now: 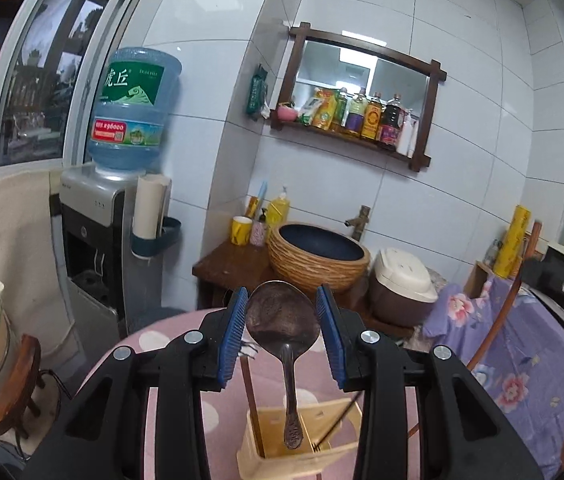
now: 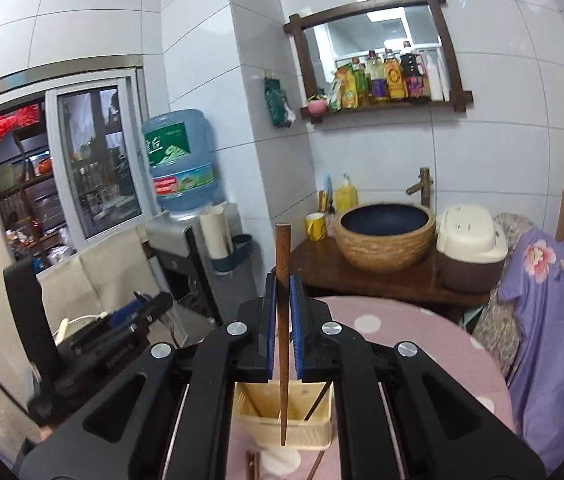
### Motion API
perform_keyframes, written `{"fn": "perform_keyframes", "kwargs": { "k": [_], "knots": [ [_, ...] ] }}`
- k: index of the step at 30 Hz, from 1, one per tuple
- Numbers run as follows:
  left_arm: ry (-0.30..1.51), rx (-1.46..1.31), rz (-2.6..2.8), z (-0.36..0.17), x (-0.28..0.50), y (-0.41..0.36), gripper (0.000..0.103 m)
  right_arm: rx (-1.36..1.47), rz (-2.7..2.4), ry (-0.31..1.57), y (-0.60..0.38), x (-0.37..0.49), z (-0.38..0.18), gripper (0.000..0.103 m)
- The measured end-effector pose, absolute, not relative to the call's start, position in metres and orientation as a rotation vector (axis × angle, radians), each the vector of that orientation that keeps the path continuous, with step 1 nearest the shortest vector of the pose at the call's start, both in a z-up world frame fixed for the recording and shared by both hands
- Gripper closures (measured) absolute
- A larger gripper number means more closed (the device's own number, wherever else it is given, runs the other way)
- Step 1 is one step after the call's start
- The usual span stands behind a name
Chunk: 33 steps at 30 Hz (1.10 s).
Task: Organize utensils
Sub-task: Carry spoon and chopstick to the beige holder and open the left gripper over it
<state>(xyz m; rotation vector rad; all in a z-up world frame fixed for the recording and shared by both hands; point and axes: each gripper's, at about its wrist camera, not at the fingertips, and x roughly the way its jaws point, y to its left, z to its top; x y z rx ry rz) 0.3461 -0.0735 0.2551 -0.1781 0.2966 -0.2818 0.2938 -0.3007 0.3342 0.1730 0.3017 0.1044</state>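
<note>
A metal spoon (image 1: 283, 320) is being gripped by its bowl in the left gripper (image 1: 283, 312). A wooden chopstick (image 2: 283, 320) is being clamped upright in the right gripper (image 2: 283, 304). Beneath both, a cream utensil holder (image 2: 282, 420) is standing on the pink desk (image 2: 422, 344).

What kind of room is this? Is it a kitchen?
Most likely a small home kitchen or dining corner. A shelf holds oil and sauce bottles, a rice cooker sits beside a basin with a tap, and a water dispenser stands by the tiled wall.
</note>
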Motion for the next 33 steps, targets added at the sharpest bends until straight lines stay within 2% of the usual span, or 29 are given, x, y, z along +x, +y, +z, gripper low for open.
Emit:
{"fn": "perform_keyframes", "kwargs": {
  "k": [9, 17, 23, 33],
  "knots": [
    [0.273, -0.103, -0.192, 0.194, 0.361, -0.1, 0.067, 0.148, 0.019, 0.348, -0.293, 0.337, 0.266, 0.095],
    [0.35, -0.098, -0.179, 0.148, 0.361, -0.096, 0.067, 0.154, 0.024, 0.413, -0.29, 0.341, 0.213, 0.095],
    [0.385, -0.081, -0.194, 0.126, 0.362, -0.096, 0.067, 0.17, 0.032, 0.452, -0.29, 0.341, 0.193, 0.095],
    [0.389, -0.018, -0.206, 0.123, 0.355, -0.108, 0.065, 0.175, 0.039, 0.438, -0.295, 0.336, 0.187, 0.095]
  ]
}}
